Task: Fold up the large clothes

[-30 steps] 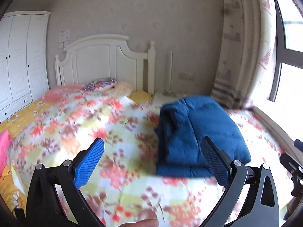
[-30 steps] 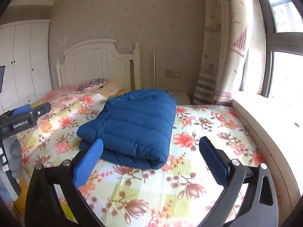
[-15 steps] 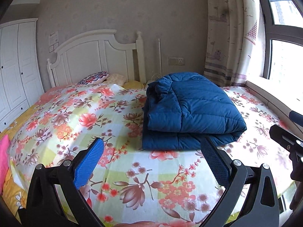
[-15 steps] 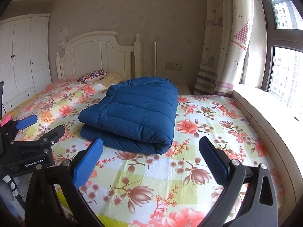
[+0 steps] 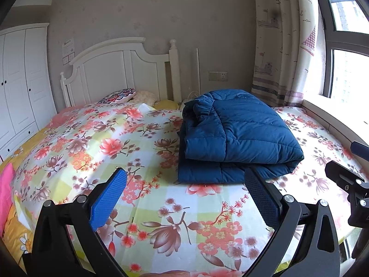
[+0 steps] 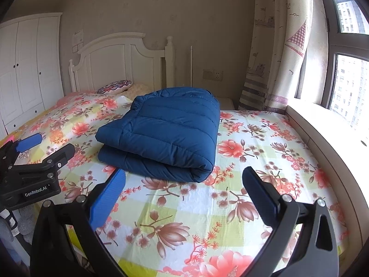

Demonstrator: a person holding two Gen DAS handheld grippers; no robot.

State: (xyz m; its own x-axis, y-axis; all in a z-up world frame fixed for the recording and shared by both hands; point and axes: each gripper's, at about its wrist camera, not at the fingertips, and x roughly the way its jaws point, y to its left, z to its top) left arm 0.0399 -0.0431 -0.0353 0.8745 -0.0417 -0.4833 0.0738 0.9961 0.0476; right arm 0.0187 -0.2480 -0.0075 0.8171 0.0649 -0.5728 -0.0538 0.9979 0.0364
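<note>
A dark blue quilted jacket (image 5: 233, 136) lies folded in a thick stack on the flowered bed sheet (image 5: 129, 147); it also shows in the right wrist view (image 6: 166, 131). My left gripper (image 5: 186, 196) is open and empty, held back from the jacket's near edge over the foot of the bed. My right gripper (image 6: 184, 195) is open and empty, also back from the jacket. The left gripper's body shows at the left of the right wrist view (image 6: 30, 173), and the right gripper's body at the right of the left wrist view (image 5: 348, 180).
A white headboard (image 5: 120, 73) and pillows (image 5: 120, 95) stand at the far end. A white wardrobe (image 5: 20, 85) is at the left. A window sill (image 6: 327, 133) and curtain (image 6: 276, 46) run along the right side. A pink item (image 5: 5, 194) lies at the bed's left edge.
Both grippers have drawn back and risen from the jacket, so more of the bed's foot shows. The jacket has stayed folded in place. Both grippers stay open.
</note>
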